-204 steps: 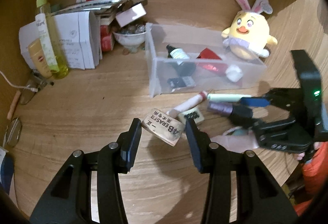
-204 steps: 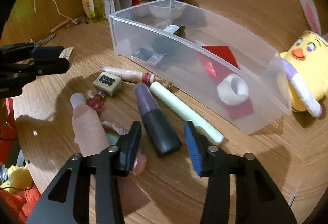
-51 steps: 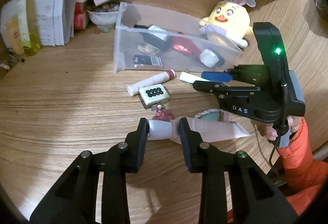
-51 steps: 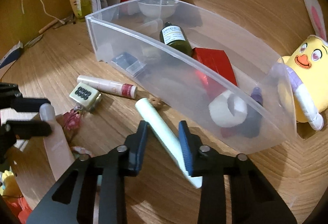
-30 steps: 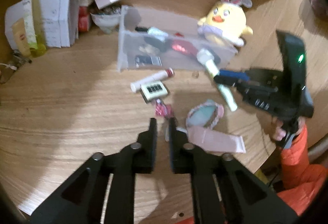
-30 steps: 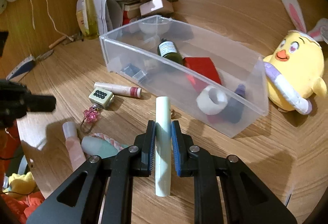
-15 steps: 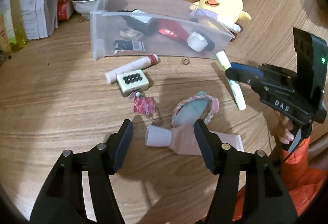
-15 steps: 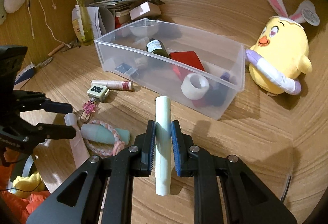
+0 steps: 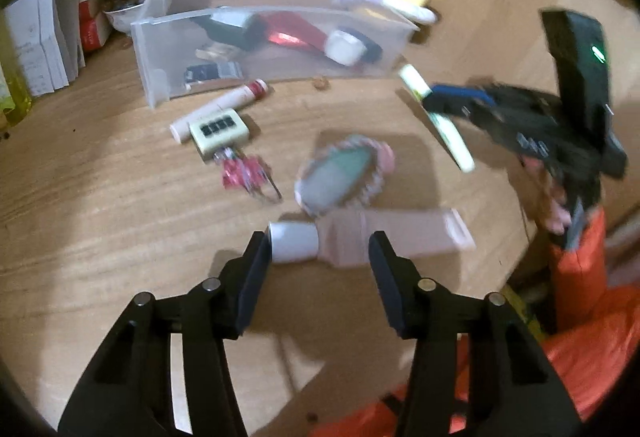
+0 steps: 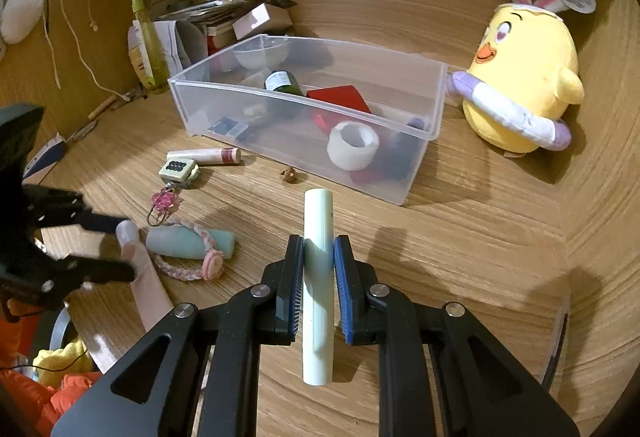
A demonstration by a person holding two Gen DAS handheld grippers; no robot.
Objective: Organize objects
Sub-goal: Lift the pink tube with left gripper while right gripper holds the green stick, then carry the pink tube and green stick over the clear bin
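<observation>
The pale green tube [image 10: 318, 277] is pinched about its middle between the blue pads of the right tongs [image 10: 318, 279], held lengthwise and clear of the table [image 10: 460, 237], its far end pointing toward the clear plastic bin [image 10: 400, 193]; carried this way, it looks ready to be taken over the bin's near wall and dropped in lengthwise. The bin already holds a dark bottle [image 10: 282, 83], a red box [image 10: 340, 97] and a white tape roll [image 10: 353, 145], so it is probably the collecting place for the loose things. In front of the bin, on the table, lie a slim white tube with a red band [image 10: 208, 155], a small cream block with black dots [image 10: 178, 169] and a pink charm [image 10: 164, 203]. Further from the bin, toward the person, a teal tube ringed by a braided band [image 10: 188, 243] rests beside a pink tube with a white cap [image 9: 360, 237]. The left tongs [image 9: 320, 261] are spread wide over the capped end of that pink tube without clasping it, seemingly lined up to take it next. A yellow plush chick [image 10: 520, 77] sits just beside the bin's right end.
</observation>
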